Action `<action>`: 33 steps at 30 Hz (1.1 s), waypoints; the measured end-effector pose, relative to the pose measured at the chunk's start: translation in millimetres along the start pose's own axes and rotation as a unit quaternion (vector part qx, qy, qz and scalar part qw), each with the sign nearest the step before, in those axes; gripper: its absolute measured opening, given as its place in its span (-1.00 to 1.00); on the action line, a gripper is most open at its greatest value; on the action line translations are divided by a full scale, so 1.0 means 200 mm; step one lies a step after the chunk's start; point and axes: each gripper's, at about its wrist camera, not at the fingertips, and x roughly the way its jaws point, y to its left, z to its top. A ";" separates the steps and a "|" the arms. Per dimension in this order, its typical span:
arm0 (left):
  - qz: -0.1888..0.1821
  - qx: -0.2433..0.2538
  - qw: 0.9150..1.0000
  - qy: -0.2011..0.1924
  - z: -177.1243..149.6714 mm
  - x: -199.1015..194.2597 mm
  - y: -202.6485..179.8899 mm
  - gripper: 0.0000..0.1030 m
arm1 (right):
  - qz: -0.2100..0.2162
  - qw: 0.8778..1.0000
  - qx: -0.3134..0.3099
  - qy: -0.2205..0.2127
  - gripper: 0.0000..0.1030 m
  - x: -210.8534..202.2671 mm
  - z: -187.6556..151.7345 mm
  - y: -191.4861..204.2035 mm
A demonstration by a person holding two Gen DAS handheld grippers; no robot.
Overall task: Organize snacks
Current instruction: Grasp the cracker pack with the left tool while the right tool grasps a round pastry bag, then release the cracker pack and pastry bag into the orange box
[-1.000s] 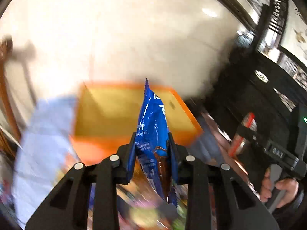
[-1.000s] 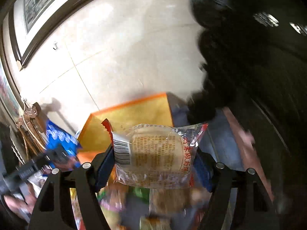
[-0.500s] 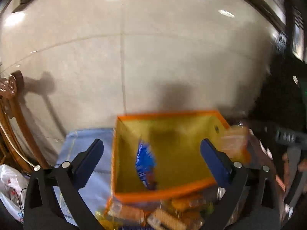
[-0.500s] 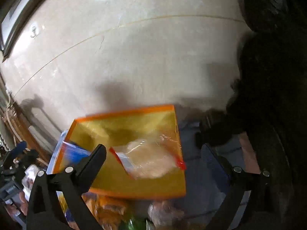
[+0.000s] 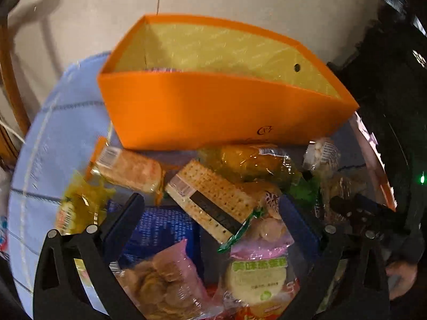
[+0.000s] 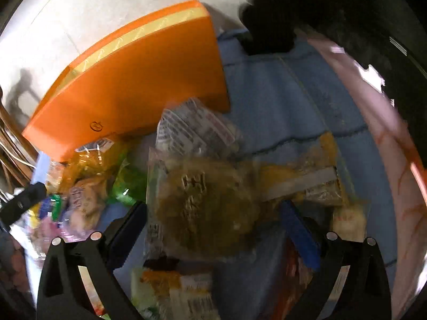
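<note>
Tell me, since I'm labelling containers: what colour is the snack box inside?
Yellow inside, orange outside: the box shows it best in the left wrist view.

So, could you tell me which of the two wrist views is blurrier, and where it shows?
Right wrist view: heavy motion smear across the brown pastry packet and neighbouring wrappers. Left wrist view: sharper, cracker pack dots readable; fisheye bows the orange box wall.
</note>
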 end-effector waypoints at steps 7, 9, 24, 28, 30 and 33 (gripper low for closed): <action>0.002 -0.003 0.999 0.045 -0.08 0.24 0.03 0.67 | -0.029 0.997 -0.064 -0.019 0.63 0.03 -0.05 0.11; -0.022 -0.014 0.999 0.041 -0.09 0.22 0.03 0.29 | -0.009 0.999 -0.045 -0.004 0.56 -0.01 -0.07 0.06; -0.051 -0.036 0.998 -0.003 -0.12 -0.06 0.08 -0.04 | 0.012 0.999 -0.004 -0.038 0.55 -0.38 -0.09 -0.03; -0.054 -0.037 0.997 -0.028 -0.11 -0.17 0.13 -0.05 | 0.007 0.998 -0.011 -0.061 0.55 -0.48 -0.06 -0.03; -0.063 -0.048 0.996 -0.032 -0.11 -0.23 0.15 -0.05 | 0.017 0.997 -0.007 -0.070 0.55 -0.52 -0.05 -0.02; -0.065 -0.042 0.995 -0.062 -0.09 -0.36 0.15 -0.05 | 0.024 0.996 -0.008 -0.085 0.55 -0.60 -0.03 -0.01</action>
